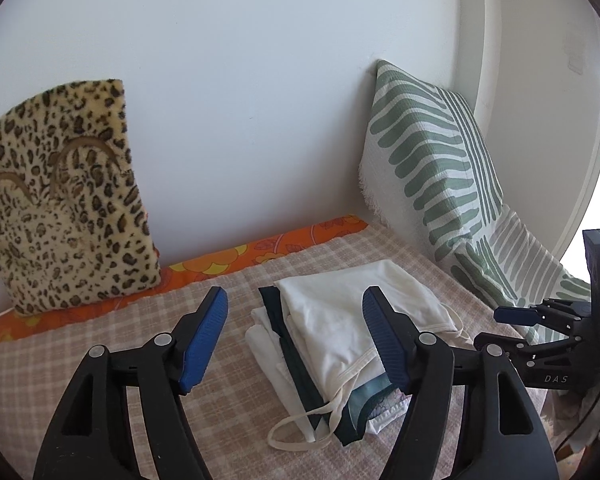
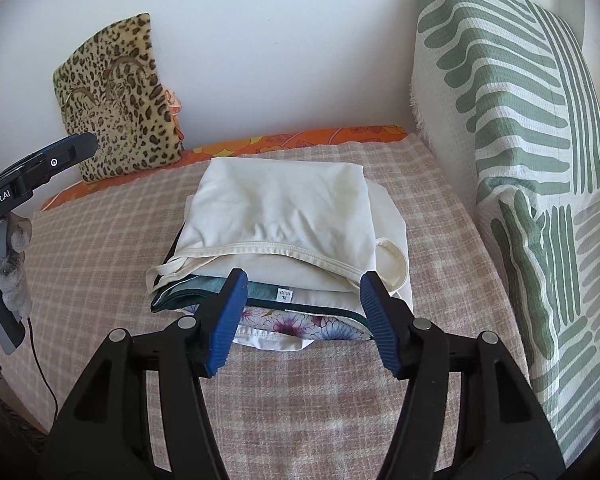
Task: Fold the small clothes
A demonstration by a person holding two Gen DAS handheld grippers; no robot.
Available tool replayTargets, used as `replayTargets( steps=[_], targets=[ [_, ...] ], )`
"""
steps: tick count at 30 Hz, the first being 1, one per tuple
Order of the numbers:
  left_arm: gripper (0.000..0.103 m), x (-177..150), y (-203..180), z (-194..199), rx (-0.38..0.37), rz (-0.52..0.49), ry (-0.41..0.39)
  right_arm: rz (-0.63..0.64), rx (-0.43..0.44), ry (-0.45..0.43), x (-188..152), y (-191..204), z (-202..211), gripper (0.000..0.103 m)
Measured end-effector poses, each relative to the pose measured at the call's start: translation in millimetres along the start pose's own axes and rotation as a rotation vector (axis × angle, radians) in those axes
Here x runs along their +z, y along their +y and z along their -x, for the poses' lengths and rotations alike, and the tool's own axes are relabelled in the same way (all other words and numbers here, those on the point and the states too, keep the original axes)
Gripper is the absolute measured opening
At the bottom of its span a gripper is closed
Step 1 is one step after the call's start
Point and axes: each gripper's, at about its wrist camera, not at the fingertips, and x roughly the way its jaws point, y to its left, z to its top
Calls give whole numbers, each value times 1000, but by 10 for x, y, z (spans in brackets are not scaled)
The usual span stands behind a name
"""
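A stack of folded small clothes (image 2: 284,220) lies on the checked bed cover (image 2: 100,248). A cream strappy top (image 1: 348,312) is on top, over dark green, teal and floral pieces (image 2: 300,322). A loose cream strap (image 1: 296,428) trails off the stack's near end. My left gripper (image 1: 296,316) is open and empty, held above the stack's left side. My right gripper (image 2: 300,292) is open and empty, just in front of the stack's near edge. The right gripper also shows in the left wrist view (image 1: 520,316), and the left gripper in the right wrist view (image 2: 60,156).
A leopard-print cushion (image 1: 60,196) leans on the white wall at the back left. A green-and-white striped pillow (image 2: 512,128) stands along the right side. An orange flowered sheet (image 1: 260,252) edges the bed by the wall.
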Motion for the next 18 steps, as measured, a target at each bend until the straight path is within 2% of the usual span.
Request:
replayTargets(
  steps=[9, 18],
  targets=[
    [75, -144, 5, 521, -3, -17, -37, -21, -8, -50, -98, 286, 318, 73],
    [80, -423, 23, 1020, -6, -47, -53, -29, -8, -86, -283, 666, 495, 81]
  ],
)
